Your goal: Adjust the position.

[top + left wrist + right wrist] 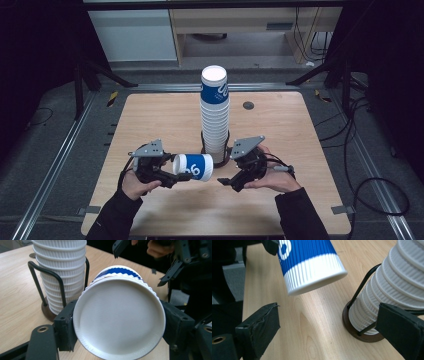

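Observation:
A blue and white ribbed paper cup (194,166) lies on its side above the wooden table (150,125). My left gripper (181,170) is shut on it near its closed base. In the left gripper view the cup's white base (120,317) sits between the two black pads (66,327). Its open mouth (317,280) points toward my right gripper (227,184), which stands open and empty a short way off. A tall stack of upturned cups (215,115) rises from a dark wire holder (222,159) just behind both grippers.
The holder's wire loop (359,290) and round base (355,333) stand close to the right gripper's right jaw. A small dark disc (248,105) lies on the table behind the stack. Metal rails and cables run along the floor on both sides of the table.

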